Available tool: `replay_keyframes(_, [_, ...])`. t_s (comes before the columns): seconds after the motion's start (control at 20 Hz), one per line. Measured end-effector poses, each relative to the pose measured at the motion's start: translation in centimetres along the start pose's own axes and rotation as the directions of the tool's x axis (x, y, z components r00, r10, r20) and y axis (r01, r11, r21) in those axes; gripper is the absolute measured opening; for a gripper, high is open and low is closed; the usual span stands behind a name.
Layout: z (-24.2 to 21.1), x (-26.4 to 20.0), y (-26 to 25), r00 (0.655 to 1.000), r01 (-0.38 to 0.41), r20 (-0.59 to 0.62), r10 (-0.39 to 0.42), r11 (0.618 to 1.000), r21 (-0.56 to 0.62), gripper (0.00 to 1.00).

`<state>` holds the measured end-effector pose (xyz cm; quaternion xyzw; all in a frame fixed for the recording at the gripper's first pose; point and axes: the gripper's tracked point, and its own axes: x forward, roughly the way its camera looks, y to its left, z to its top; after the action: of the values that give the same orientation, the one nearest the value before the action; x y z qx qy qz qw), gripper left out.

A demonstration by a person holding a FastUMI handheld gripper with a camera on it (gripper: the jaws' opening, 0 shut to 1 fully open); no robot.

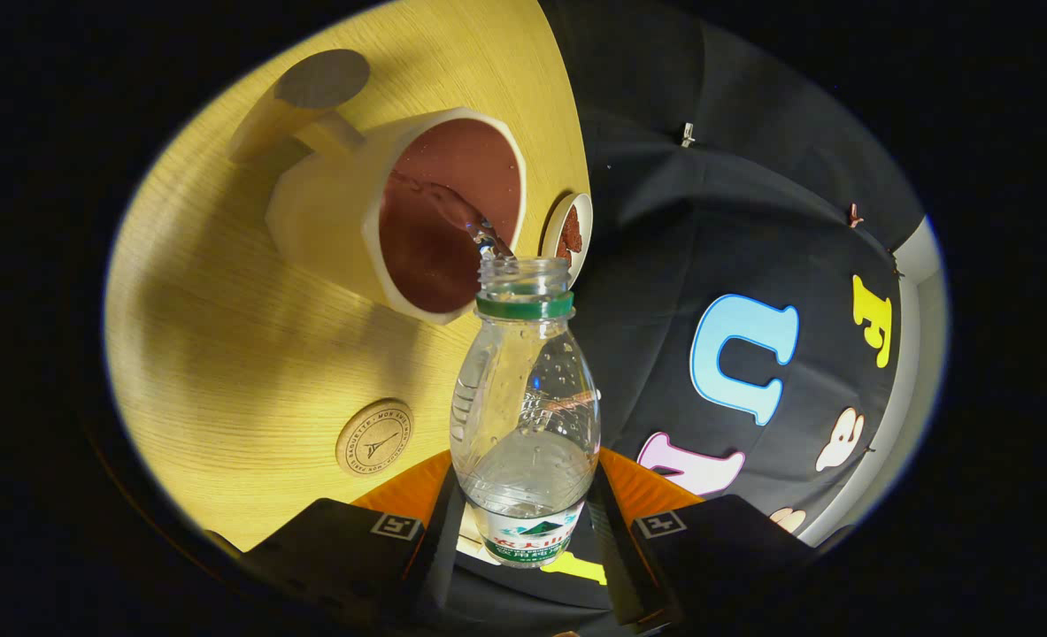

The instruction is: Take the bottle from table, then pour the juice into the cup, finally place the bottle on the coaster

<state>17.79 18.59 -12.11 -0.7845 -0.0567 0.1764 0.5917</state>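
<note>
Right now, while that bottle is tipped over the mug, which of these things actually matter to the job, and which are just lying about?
Part of the job:
- bottle, clamped between the gripper fingers, pouring
- cup, just beyond the bottle's mouth, catching the stream
- coaster, a round wooden disc on the table, nothing on it

Just lying about:
- small dish beside the cup
- table itself

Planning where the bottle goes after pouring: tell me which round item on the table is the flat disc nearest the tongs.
The wooden coaster, lying flat just left of the tongs, which grip the bottle. The cup and small dish sit beyond.
</note>
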Motion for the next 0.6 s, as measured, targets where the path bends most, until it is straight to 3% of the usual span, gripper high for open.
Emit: replay_keyframes(0.6, [0.1, 0.1, -1.9, 0.997, 0.065, 0.049, -0.06, 0.992, -0.108, 0.72])
